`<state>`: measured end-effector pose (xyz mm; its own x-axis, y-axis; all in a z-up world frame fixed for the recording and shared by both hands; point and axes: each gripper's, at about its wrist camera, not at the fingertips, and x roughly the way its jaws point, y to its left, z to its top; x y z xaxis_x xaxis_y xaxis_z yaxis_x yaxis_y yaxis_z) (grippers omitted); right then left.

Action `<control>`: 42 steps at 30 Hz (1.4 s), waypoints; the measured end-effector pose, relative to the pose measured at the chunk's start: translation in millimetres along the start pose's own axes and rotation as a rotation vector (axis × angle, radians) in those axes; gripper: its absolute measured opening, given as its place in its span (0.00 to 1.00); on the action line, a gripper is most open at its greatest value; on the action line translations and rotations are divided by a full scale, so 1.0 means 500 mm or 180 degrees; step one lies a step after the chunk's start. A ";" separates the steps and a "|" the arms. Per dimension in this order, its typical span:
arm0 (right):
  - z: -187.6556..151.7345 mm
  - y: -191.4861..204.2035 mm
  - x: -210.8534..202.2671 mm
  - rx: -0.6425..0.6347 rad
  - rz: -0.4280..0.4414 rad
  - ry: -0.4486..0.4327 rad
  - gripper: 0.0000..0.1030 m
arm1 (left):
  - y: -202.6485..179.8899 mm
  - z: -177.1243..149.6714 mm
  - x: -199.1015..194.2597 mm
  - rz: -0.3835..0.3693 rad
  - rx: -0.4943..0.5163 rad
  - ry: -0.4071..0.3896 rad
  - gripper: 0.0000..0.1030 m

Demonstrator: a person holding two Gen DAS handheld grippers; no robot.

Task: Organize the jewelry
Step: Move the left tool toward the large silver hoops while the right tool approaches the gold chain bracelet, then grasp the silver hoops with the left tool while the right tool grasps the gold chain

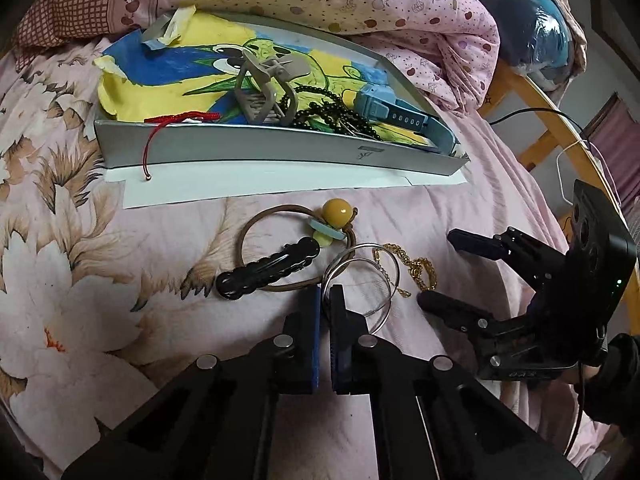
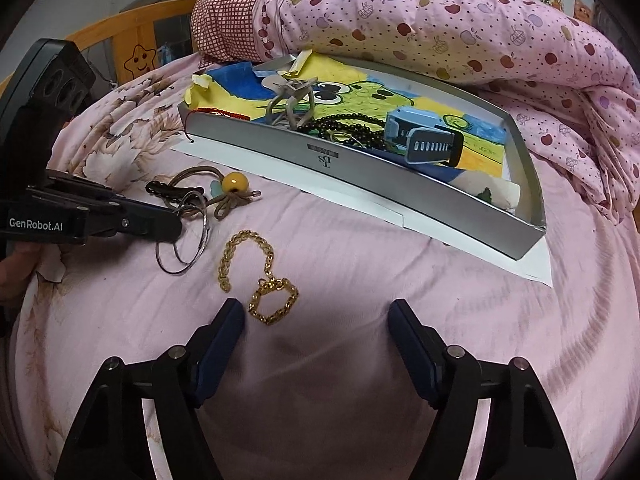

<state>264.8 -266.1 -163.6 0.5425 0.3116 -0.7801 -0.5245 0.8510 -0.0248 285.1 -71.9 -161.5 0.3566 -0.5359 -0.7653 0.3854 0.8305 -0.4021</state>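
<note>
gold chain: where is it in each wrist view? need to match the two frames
Left wrist: gold chain lies right of centre on the bedspread, between the silver rings and the right gripper.
Right wrist: gold chain lies lower centre, just ahead of that gripper's left finger.
Shared landmark: grey tray behind it.

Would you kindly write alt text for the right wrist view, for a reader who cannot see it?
An open right gripper hovers over a gold chain on a pink bedsheet. At left, the left gripper is shut on silver rings, beside a hair tie. Behind lies a grey tray holding a watch, beads and a hair claw.
</note>
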 end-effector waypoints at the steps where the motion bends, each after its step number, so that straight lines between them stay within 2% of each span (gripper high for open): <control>1: 0.003 0.003 0.002 -0.0026 0.0008 -0.0004 0.65 | 0.000 0.000 0.000 -0.0007 0.0003 0.0002 0.02; 8: 0.022 0.022 0.014 -0.0215 0.0212 0.0012 0.36 | 0.000 0.000 -0.001 -0.0018 -0.0011 0.0011 0.01; 10: 0.021 0.029 0.013 -0.0246 0.0293 0.0028 0.22 | 0.002 -0.001 -0.003 -0.0036 -0.0044 0.0024 0.01; 11: 0.019 0.033 0.012 -0.0254 0.0328 0.0037 0.18 | 0.004 -0.002 -0.004 -0.0049 -0.0067 0.0038 0.01; 16: 0.002 0.042 -0.006 -0.0174 0.0354 0.0073 0.16 | 0.008 -0.009 -0.019 -0.0050 -0.0148 0.0117 0.01; 22: -0.030 0.057 -0.044 -0.0160 0.0046 -0.0018 0.16 | -0.003 -0.031 -0.048 0.0049 -0.0089 0.0143 0.01; 30: -0.029 0.061 -0.102 -0.0213 -0.0321 -0.0302 0.16 | -0.018 -0.033 -0.073 0.0185 -0.0107 -0.0036 0.00; 39: 0.016 0.053 -0.157 -0.0339 -0.0486 -0.0601 0.14 | -0.054 -0.006 -0.115 0.0217 0.0013 -0.0342 0.00; 40: 0.024 0.050 -0.162 -0.0353 -0.0501 -0.0639 0.03 | -0.058 -0.001 -0.119 0.0228 0.0037 -0.0370 0.00; 42: 0.041 0.042 -0.169 -0.0358 -0.0536 -0.0692 0.01 | -0.063 0.012 -0.131 0.0244 0.0058 -0.0443 0.00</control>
<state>221.4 -266.1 -85.5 0.7494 0.2636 -0.6073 -0.4781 0.8501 -0.2210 254.7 -64.0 -95.6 0.4995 -0.4880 -0.7158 0.3675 0.8676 -0.3351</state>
